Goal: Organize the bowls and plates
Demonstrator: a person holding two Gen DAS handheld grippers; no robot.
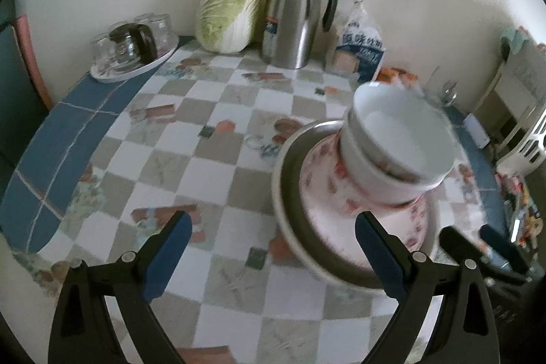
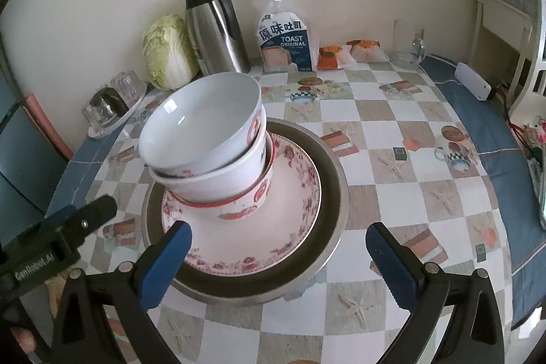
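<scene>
Clearly both claws stand apart and empty: the right claw [image 2: 278, 244] low in the frame around the near rim of the metal basin [image 2: 332, 193], the left claw [image 1: 273, 234] beside it. Inside sits one floral plate [image 2: 293, 193] bearing three nested bowls [image 2: 204, 139], leaning left; a nudge could topple them. Behind: one thermos [image 2: 215, 33], one cabbage [image 2: 167, 52], one toast bag [image 2: 286, 43] on the bench [image 2: 392, 132].

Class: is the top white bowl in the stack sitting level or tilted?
Tilted. The top bowl leans in the bowl beneath, its rim higher on one side.
</scene>
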